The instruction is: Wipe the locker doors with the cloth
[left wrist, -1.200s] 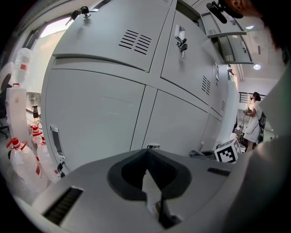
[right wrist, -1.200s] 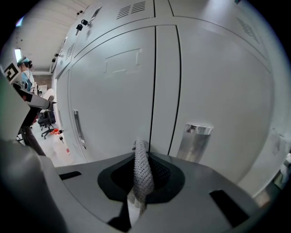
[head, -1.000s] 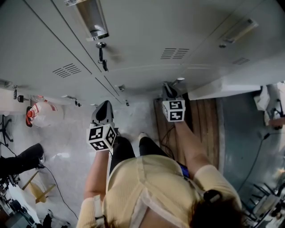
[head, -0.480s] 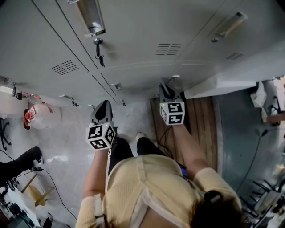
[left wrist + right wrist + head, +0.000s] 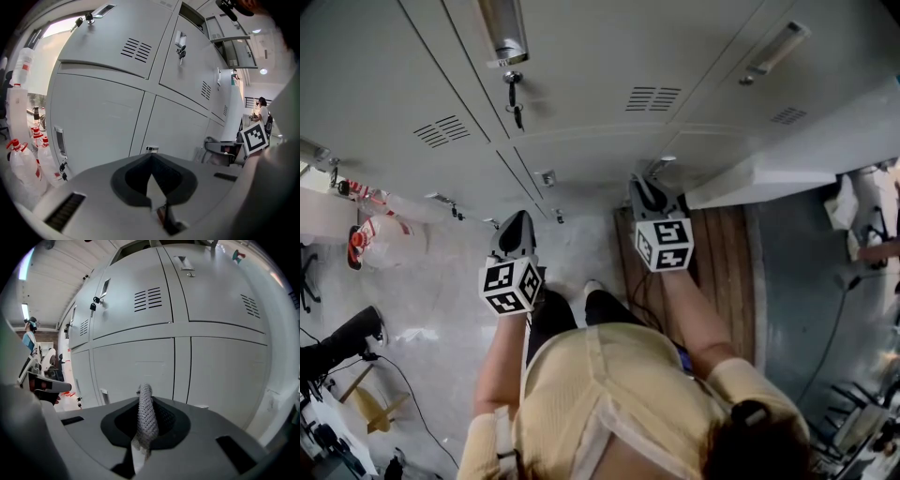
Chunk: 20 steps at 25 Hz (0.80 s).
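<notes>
The right gripper (image 5: pixel 144 392) is clamped on a grey waffle-knit cloth (image 5: pixel 146 420), bunched into a narrow ridge between its jaws and pointing at the lower locker doors (image 5: pixel 133 362). The cloth looks light, soft and limp, so this pinch on a gathered fold should hold. The left gripper (image 5: pixel 151 161) has its jaws together, with nothing between them.

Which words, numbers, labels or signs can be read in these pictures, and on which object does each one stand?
No text can be read anywhere.
On the left marker cube and the right marker cube: black-and-white square patterns only, no letters.
On the bottles: any label is too blurred to read.
On the card holder of a locker door: too small to read.
On the cloth: no print shows.
</notes>
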{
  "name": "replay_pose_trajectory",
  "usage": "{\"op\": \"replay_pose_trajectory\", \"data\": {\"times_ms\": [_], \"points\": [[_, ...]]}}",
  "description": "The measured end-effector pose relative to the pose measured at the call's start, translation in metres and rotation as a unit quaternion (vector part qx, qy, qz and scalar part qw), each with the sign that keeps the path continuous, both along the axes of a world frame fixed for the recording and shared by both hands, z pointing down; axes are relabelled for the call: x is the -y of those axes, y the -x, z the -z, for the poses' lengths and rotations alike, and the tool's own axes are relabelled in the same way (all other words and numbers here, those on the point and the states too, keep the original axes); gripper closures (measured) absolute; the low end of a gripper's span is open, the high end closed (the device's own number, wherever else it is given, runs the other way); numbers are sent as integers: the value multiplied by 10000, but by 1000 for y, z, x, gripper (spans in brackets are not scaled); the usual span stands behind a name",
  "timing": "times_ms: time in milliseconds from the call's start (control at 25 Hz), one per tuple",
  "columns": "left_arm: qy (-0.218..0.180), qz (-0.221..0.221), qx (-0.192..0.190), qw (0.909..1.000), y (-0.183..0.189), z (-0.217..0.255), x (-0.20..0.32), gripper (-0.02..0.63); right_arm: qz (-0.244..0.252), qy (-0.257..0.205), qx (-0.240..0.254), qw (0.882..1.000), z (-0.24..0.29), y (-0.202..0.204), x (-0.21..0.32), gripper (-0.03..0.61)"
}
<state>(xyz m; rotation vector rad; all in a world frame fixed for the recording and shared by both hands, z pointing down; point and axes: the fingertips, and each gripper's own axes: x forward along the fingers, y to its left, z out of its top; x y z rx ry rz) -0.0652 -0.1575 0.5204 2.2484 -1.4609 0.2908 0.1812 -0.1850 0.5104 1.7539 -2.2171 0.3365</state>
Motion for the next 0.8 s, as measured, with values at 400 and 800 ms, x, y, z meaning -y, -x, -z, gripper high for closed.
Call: {"op": "replay_pose_trajectory", "data": {"times_ms": [400,800], "points": [[-94,135,-71,9998,10,10,-7,612,200,-17,251,9995,21,21,-11,558],[-189,192,-143,9995,16,17,-11,612,296,21,360,9989,30,33,-27,558]]}}
